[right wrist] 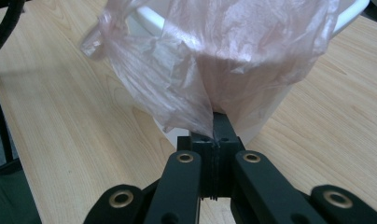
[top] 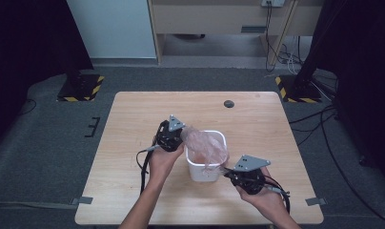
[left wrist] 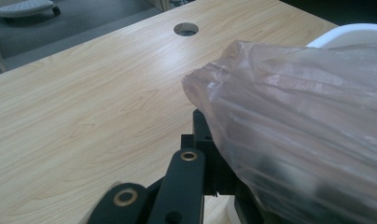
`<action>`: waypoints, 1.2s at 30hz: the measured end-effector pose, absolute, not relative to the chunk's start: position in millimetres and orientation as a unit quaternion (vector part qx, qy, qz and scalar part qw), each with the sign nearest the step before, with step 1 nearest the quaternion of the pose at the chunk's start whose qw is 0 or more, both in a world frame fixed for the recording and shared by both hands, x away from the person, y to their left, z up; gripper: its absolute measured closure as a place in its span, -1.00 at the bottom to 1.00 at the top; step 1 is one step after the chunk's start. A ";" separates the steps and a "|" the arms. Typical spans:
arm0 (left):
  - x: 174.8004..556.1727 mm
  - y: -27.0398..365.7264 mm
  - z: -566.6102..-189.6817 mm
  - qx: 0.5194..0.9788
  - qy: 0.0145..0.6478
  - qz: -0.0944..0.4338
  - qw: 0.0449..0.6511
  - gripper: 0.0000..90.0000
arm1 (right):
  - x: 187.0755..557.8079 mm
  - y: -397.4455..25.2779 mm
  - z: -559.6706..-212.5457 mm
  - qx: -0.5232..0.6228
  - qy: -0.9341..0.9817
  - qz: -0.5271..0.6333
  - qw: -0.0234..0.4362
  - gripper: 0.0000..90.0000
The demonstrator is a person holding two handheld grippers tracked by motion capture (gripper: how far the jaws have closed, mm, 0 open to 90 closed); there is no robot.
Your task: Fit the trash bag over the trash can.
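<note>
No writing is showing on anything. Nearest, the right gripper [right wrist: 215,128] is pinching a corner of the pink plastic bag [right wrist: 214,56] with its jaws pressed together. The bag is draping over the white bin [top: 206,155] on the wooden table [top: 133,119]. The left gripper [top: 174,133] is sitting beside the bin, under the film; its jaw state cannot be told. Grey carpet is lying beyond.

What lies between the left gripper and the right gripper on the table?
In the high view, the white bin stands between the left gripper and the right gripper, with the pink plastic bag stretched across it from one gripper to the other.
</note>
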State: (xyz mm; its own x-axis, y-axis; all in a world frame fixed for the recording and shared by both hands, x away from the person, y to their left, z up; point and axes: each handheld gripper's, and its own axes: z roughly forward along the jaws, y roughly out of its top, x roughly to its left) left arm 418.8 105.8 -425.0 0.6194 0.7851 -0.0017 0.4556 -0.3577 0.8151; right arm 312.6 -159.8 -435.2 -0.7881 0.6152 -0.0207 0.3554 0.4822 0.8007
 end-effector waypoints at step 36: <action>394.7 135.6 -418.3 0.790 0.372 0.229 0.430 0.46 | 281.5 -172.3 -397.2 0.256 0.816 0.487 0.181 -0.04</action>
State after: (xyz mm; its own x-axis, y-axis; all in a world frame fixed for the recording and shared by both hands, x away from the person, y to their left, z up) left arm 394.7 135.6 -418.3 0.6189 0.7843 0.0420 0.3901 -0.3533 0.8503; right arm 281.5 -172.3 -397.2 -0.8039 0.5929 -0.0465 0.2407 0.3959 0.8862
